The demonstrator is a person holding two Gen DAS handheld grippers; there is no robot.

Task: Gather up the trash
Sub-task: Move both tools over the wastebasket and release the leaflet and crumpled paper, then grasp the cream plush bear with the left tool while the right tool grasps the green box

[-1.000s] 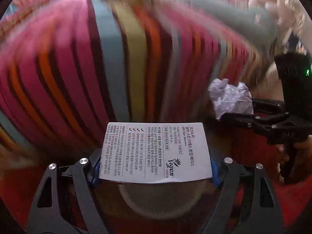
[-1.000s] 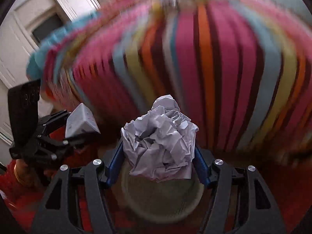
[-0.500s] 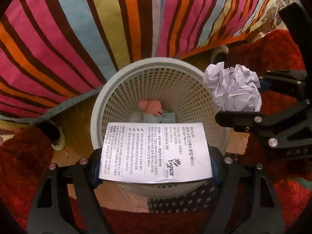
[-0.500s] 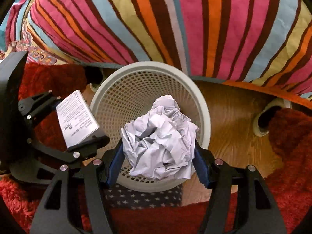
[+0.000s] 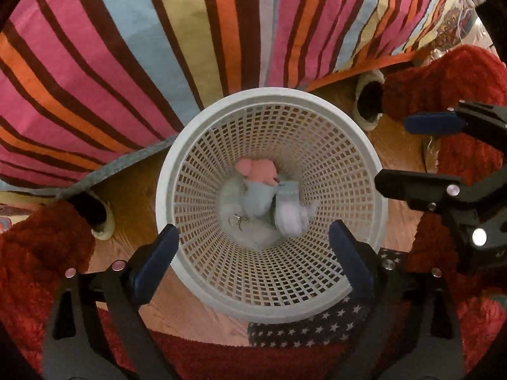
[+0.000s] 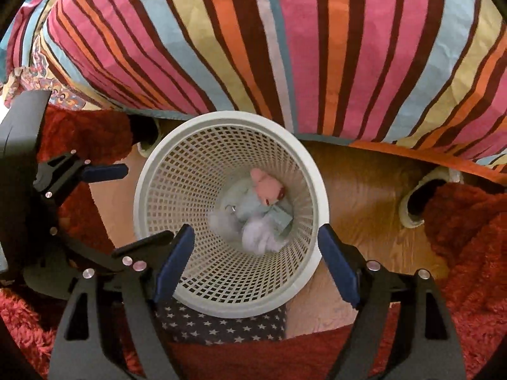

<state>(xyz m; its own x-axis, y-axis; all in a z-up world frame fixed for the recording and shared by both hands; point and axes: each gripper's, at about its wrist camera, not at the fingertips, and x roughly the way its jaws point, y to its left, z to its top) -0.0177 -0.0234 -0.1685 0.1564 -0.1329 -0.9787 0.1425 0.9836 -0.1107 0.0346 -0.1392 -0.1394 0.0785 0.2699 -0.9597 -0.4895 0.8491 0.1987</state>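
Floor: warm brown wood boards (image 6: 364, 196). A shaggy red rug (image 5: 38, 262) covers both sides. A striped bedspread (image 6: 285, 47) in pink, orange, blue and yellow hangs to floor level. A star-patterned navy cloth (image 6: 221, 326) lies flat

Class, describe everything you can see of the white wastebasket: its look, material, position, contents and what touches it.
The white wastebasket is round, apparently plastic, with a smooth rim and lattice walls narrowing towards the bottom. It stands upright on a wooden floor, beside a striped bedspread and overlapping a star-patterned cloth. At its bottom lie crumpled paper, a pink wad and other scraps. Both open grippers are above it, not touching.
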